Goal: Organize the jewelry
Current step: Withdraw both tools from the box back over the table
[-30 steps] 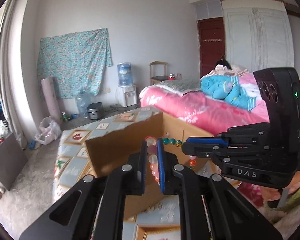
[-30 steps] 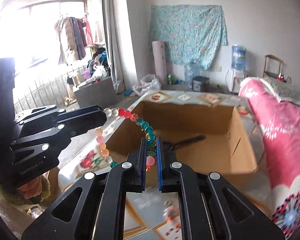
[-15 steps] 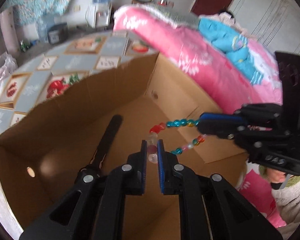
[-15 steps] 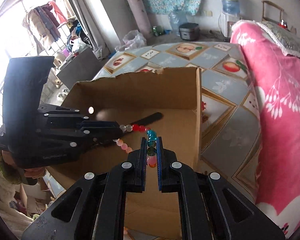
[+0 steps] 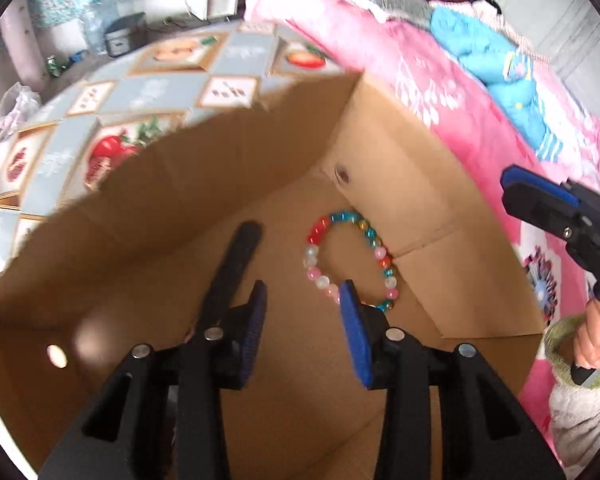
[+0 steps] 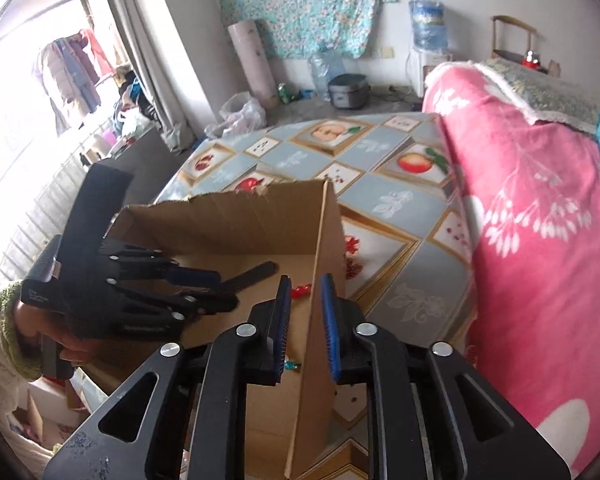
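A bracelet of coloured beads (image 5: 350, 260) lies loose on the floor of an open cardboard box (image 5: 400, 184), near its far right corner. My left gripper (image 5: 303, 300) hangs just above it inside the box, its jaws opening and nothing between them. In the right wrist view my right gripper (image 6: 306, 292) is over the box's right wall (image 6: 320, 248), which shows in the gap between its opening jaws with no pad pressing on it. A few red beads (image 6: 300, 290) peek out there. The left gripper (image 6: 224, 292) reaches in from the left.
A long black flat object (image 5: 236, 264), perhaps a comb, lies on the box floor left of the bracelet. The box stands on a table with a fruit-patterned cloth (image 6: 388, 200). A pink bedcover (image 6: 532, 208) borders the table on the right. A person's hand (image 5: 592, 332) holds the right gripper.
Both grippers came down over the box and let go of the bracelet they held stretched between them. It now lies on the box floor, and both pairs of jaws stand apart.
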